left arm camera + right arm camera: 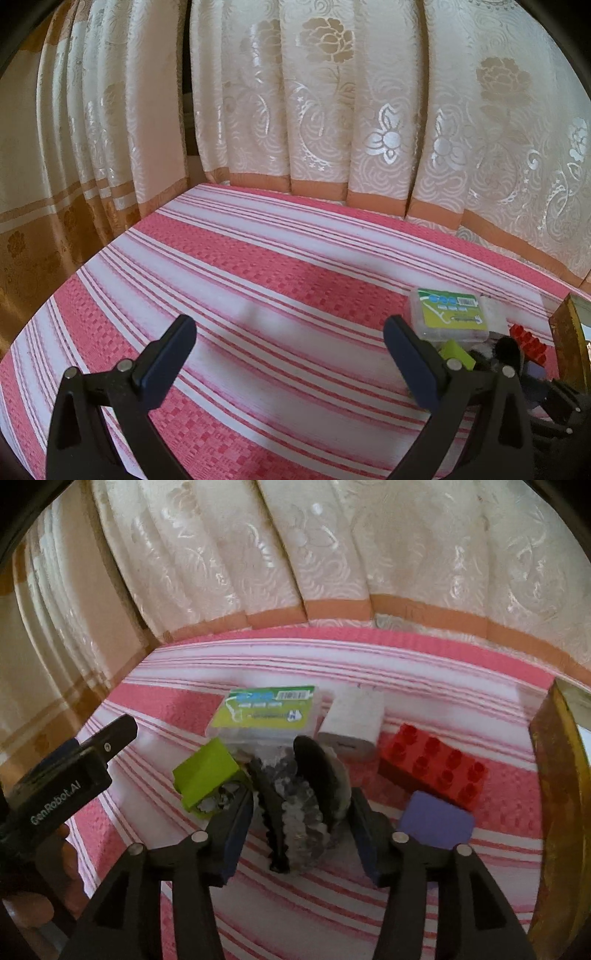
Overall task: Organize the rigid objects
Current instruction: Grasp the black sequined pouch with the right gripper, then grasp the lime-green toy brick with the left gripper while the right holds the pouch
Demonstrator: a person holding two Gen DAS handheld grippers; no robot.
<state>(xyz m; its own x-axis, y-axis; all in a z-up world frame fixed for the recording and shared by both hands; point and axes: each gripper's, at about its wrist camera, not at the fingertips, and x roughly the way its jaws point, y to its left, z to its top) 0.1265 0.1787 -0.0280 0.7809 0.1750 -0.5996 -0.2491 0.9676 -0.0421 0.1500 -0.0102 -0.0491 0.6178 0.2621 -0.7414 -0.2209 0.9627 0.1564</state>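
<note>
Black fingers of the left gripper (290, 354) sit closest in the left wrist view, spread wide with nothing between them. Under them is the table (258, 266) with its pink and white striped cloth. Near the right edge of the table lies a clear plastic box with a green label (448, 314). A lime green block (456, 353) and a red toy brick (528, 341) peek out past the finger, partly hidden. A flowery curtain (314, 103) hangs behind the far edge.

In the right wrist view, the right gripper (301, 808) has its fingers on both sides of a black hair claw clip (299, 797). It looks like a grab is starting, but I cannot tell if the fingers squeeze it yet. The clip is blurry and shiny, so its shape is hard to make out. Around it lie the green block, the box, a white charger plug (352, 725), the red brick and a purple block (436, 821). A gold frame (561, 775) is cut off at the right edge. The next move likely needs a firm squeeze, then a lift.
</note>
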